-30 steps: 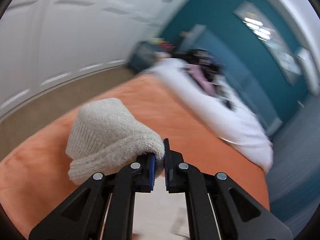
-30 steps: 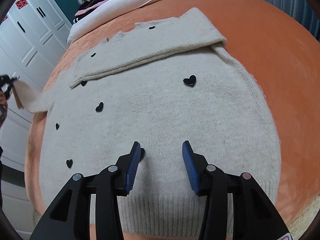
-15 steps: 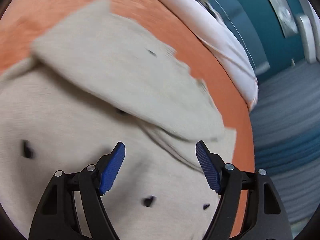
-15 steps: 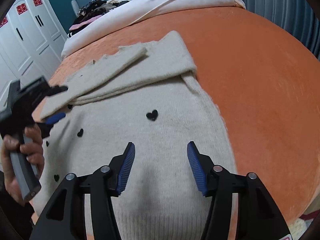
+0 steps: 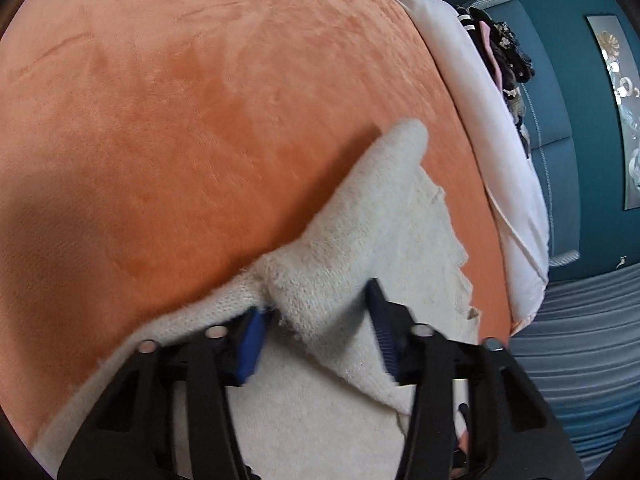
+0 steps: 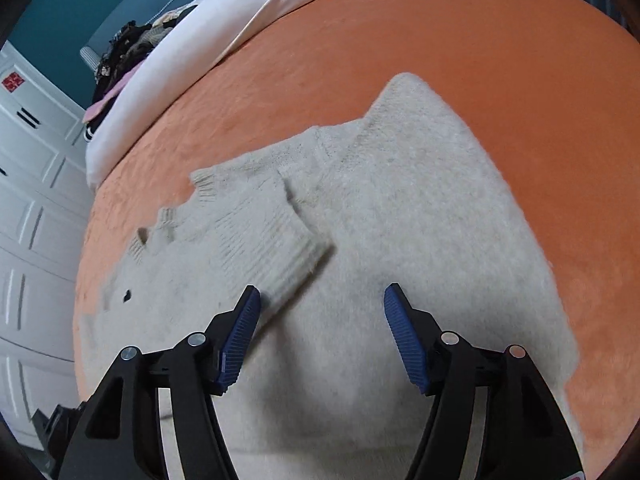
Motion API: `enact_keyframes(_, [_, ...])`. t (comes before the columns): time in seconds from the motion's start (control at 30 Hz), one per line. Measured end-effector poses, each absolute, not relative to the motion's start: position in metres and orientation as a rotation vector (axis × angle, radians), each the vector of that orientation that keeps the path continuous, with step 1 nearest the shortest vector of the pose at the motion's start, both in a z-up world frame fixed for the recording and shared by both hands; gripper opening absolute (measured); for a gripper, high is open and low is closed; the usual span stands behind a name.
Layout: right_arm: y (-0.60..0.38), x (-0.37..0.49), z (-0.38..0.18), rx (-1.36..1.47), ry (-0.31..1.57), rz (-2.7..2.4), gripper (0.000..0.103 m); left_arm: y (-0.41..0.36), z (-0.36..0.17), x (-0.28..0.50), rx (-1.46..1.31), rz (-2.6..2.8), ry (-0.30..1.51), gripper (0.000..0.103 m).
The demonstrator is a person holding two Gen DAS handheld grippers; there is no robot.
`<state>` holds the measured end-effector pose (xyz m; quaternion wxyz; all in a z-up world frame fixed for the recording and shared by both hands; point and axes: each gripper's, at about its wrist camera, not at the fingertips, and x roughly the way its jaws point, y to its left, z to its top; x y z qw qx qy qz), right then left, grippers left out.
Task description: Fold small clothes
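Biggest worry here imo is the folded sleeve point(image 6: 276, 240) sliding off or bunching up: that knit looks fuzzy and floppy, and if the left gripper point(image 5: 316, 332) closes on just the top layer it'd probably drag the fold crooked instead of picking up a clean edge. Could also snag the orange blanket point(image 5: 200, 100) under the sweater point(image 6: 400, 208), since the left fingertip sits right at the sweater's edge where the blanket starts. Left jaws are spread fairly wide with a raised ridge of the sweater's shoulder or sleeve fold running between them, not clamped on it yet as far as I can see. The right gripper point(image 6: 320, 336) is wide open too, holding nothing, hovering over the sweater's body with the sleeve cuff just beside its left finger. The sweater lies flat on the blanket, sleeves folded in across its chest, well apart from the white duvet point(image 6: 224, 32) at the far side of the blanket.
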<state>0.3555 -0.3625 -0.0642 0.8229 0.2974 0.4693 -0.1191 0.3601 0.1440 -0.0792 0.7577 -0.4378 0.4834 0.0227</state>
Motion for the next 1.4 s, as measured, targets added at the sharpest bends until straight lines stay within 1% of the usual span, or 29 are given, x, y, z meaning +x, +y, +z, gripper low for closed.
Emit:
enact_keyframes(0.03, [-0.359, 0.362, -0.058, 0.642, 0.99, -0.201, 0.006, 0.146, -0.078, 0.357, -0.946, 0.05, 1.056, 0.024])
enact_keyframes(0.07, [-0.357, 0.362, -0.042, 0.676, 0.931, -0.16, 0.006, 0.146, -0.075, 0.358, -0.959, 0.038, 1.041, 0.011])
enact_keyframes(0.1, [-0.357, 0.353, -0.02, 0.707, 0.826, -0.114, 0.006, 0.151, -0.069, 0.353, -0.973, 0.016, 1.007, 0.006])
enact_keyframes(0.17, [-0.358, 0.325, 0.022, 0.722, 0.662, -0.045, 0.005, 0.154, -0.047, 0.349, -0.918, -0.002, 0.923, 0.006])
enact_keyframes(0.23, [-0.36, 0.294, 0.033, 0.658, 0.569, -0.083, 0.005, 0.155, -0.042, 0.349, -0.882, 0.01, 0.893, 0.007])
enact_keyframes(0.27, [-0.363, 0.292, 0.02, 0.625, 0.606, -0.132, 0.005, 0.154, -0.05, 0.352, -0.882, 0.009, 0.908, 0.007])
enact_keyframes(0.33, [-0.377, 0.304, -0.045, 0.661, 0.82, -0.195, 0.004, 0.151, -0.076, 0.359, -0.854, 0.059, 0.985, 0.007])
enact_keyframes(0.37, [-0.382, 0.306, -0.082, 0.683, 0.951, -0.24, 0.004, 0.148, -0.087, 0.358, -0.846, 0.069, 0.995, 0.007])
enact_keyframes(0.4, [-0.386, 0.298, -0.091, 0.724, 0.919, -0.223, 0.003, 0.147, -0.088, 0.354, -0.833, 0.06, 0.962, 0.007])
enact_keyframes(0.5, [-0.391, 0.278, -0.068, 0.846, 0.788, -0.184, 0.003, 0.14, -0.083, 0.347, -0.75, 0.031, 0.94, 0.007])
enact_keyframes(0.53, [-0.39, 0.274, -0.064, 0.848, 0.756, -0.176, 0.003, 0.141, -0.085, 0.346, -0.744, 0.022, 0.935, 0.008])
enact_keyframes(0.57, [-0.388, 0.276, -0.067, 0.814, 0.769, -0.19, 0.003, 0.141, -0.087, 0.347, -0.744, 0.017, 0.93, 0.008])
enact_keyframes(0.63, [-0.386, 0.291, -0.1, 0.771, 0.907, -0.202, 0.002, 0.14, -0.089, 0.347, -0.731, 0.016, 0.915, 0.008])
enact_keyframes(0.67, [-0.386, 0.291, -0.1, 0.759, 0.881, -0.193, 0.0, 0.138, -0.089, 0.347, -0.711, 0.018, 0.908, 0.008])
enact_keyframes(0.7, [-0.384, 0.291, -0.091, 0.739, 0.884, -0.195, 0.001, 0.135, -0.089, 0.346, -0.688, 0.016, 0.899, 0.008])
enact_keyframes(0.77, [-0.383, 0.283, -0.066, 0.727, 0.868, -0.245, 0.007, 0.133, -0.089, 0.343, -0.651, -0.005, 0.871, 0.008])
enact_keyframes(0.83, [-0.373, 0.273, -0.039, 0.678, 0.806, -0.318, 0.018, 0.137, -0.094, 0.338, -0.671, -0.04, 0.826, 0.008])
enact_keyframes(0.9, [-0.352, 0.273, -0.017, 0.654, 0.755, -0.254, 0.018, 0.142, -0.098, 0.335, -0.72, -0.062, 0.798, 0.008])
enact_keyframes(0.93, [-0.335, 0.286, -0.013, 0.633, 0.781, -0.159, 0.018, 0.143, -0.099, 0.334, -0.731, -0.069, 0.785, 0.008])
enact_keyframes(0.97, [-0.3, 0.309, -0.009, 0.57, 0.829, -0.046, 0.018, 0.143, -0.098, 0.333, -0.73, -0.074, 0.774, 0.008])
enact_keyframes(1.07, [-0.197, 0.365, -0.006, 0.364, 0.896, 0.204, 0.017, 0.145, -0.1, 0.331, -0.749, -0.096, 0.746, 0.008])
enact_keyframes(1.17, [-0.109, 0.423, -0.023, 0.238, 0.967, 0.335, 0.016, 0.148, -0.103, 0.329, -0.769, -0.118, 0.723, 0.008])
enact_keyframes(1.3, [-0.047, 0.481, -0.055, 0.175, 1.053, 0.361, 0.016, 0.145, -0.105, 0.33, -0.745, -0.122, 0.697, 0.008])
enact_keyframes(1.33, [-0.034, 0.498, -0.067, 0.147, 1.082, 0.344, 0.014, 0.143, -0.105, 0.33, -0.736, -0.121, 0.692, 0.008])
enact_keyframes(1.4, [-0.016, 0.51, -0.083, 0.089, 1.077, 0.306, 0.003, 0.141, -0.106, 0.332, -0.722, -0.118, 0.685, 0.008])
